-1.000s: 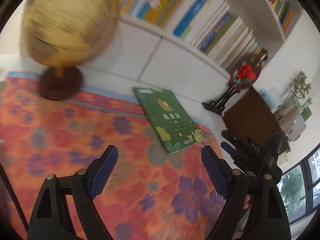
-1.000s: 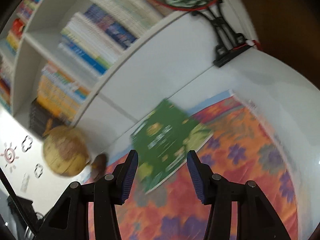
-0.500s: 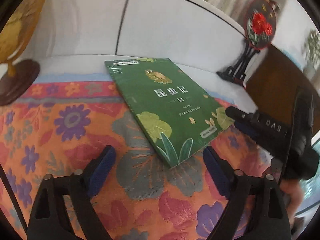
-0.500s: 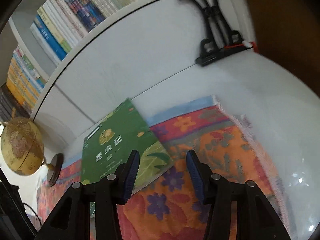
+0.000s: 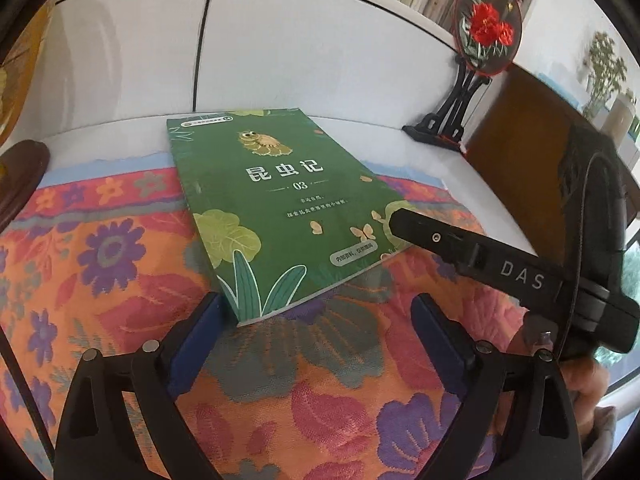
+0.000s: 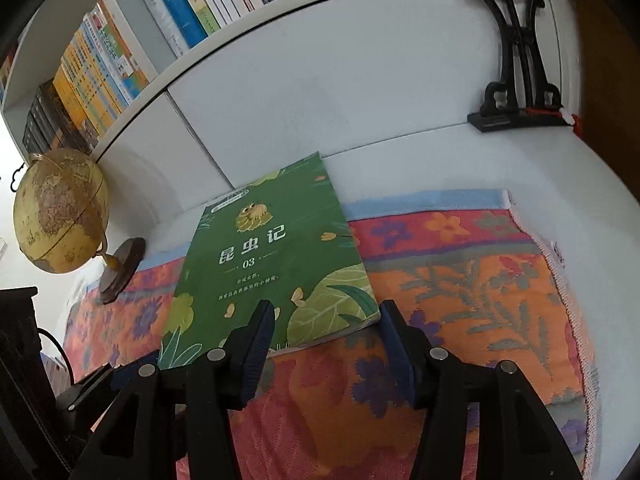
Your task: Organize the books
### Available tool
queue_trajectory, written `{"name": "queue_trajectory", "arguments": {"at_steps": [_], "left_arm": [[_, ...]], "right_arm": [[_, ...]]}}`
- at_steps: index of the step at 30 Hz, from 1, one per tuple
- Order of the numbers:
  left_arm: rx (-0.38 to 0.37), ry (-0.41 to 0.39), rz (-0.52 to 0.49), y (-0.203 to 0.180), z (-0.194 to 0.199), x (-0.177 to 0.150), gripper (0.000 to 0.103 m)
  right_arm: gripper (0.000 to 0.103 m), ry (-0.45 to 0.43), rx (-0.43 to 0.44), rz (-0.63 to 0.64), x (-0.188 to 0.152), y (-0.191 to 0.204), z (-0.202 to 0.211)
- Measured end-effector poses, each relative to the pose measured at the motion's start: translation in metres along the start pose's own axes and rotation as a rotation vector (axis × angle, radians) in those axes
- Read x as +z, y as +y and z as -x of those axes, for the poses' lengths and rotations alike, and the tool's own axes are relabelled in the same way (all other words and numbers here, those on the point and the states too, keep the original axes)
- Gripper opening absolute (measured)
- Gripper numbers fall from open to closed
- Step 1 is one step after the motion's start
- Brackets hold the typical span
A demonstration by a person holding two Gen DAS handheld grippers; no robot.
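Now your green book (image 5: 280, 208) lies flat, cover up, half on the flowered cloth (image 5: 120, 280) and half on the white bench (image 6: 560, 168), its far end close to the cabinet front below the bookshelf (image 6: 180, 12). Its long axis runs away from you toward that cabinet, skewed a little to the left at the far end. Your left tongs (image 5: 316, 340) sit just short of the near left corner, jaws wide and opening, nothing between them; the left pad is just beside the spine corner. Your right tongs (image 6: 326, 346) straddle the near right corner from the front, jaws half apart and opening, with the corner showing between the pads but not pinched. Judged from both views, the right hand is the nearer to a grip, since that corner already lies in its gap. A globe (image 6: 60, 212) stands well off to the left.
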State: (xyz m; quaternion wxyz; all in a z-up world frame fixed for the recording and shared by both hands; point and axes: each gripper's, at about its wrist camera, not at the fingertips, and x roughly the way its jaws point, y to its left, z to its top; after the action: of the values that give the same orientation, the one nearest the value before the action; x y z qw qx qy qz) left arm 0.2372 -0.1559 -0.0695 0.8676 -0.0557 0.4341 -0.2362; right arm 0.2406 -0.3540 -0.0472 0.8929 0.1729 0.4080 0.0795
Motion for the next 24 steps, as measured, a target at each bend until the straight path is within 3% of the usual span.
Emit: {"name": "queue_trajectory", "arguments": {"at_steps": [4, 8, 12, 16, 19, 24], "left_arm": [[0.009, -0.004, -0.006, -0.001, -0.002, 0.001, 0.092], [0.069, 0.004, -0.068, -0.012, -0.004, -0.001, 0.092], [0.061, 0.009, -0.097, -0.010, 0.000, -0.003, 0.092], [0.104, 0.003, -0.160, -0.015, 0.011, -0.008, 0.093], [0.074, 0.016, -0.173, -0.013, 0.027, -0.013, 0.093], [0.042, 0.083, -0.230, -0.006, 0.062, -0.040, 0.093]], "right_arm": [[0.053, -0.015, 0.029, -0.060, 0.001, -0.010, 0.001], [0.060, 0.004, -0.012, 0.020, 0.000, 0.006, -0.002], [0.061, 0.010, -0.021, 0.045, -0.001, 0.011, 0.000], [0.061, 0.035, -0.045, 0.122, -0.010, 0.026, 0.009], [0.062, 0.040, -0.084, 0.175, -0.020, 0.040, 0.021], [0.064, 0.113, -0.002, 0.185, -0.042, 0.060, 0.049]]}}
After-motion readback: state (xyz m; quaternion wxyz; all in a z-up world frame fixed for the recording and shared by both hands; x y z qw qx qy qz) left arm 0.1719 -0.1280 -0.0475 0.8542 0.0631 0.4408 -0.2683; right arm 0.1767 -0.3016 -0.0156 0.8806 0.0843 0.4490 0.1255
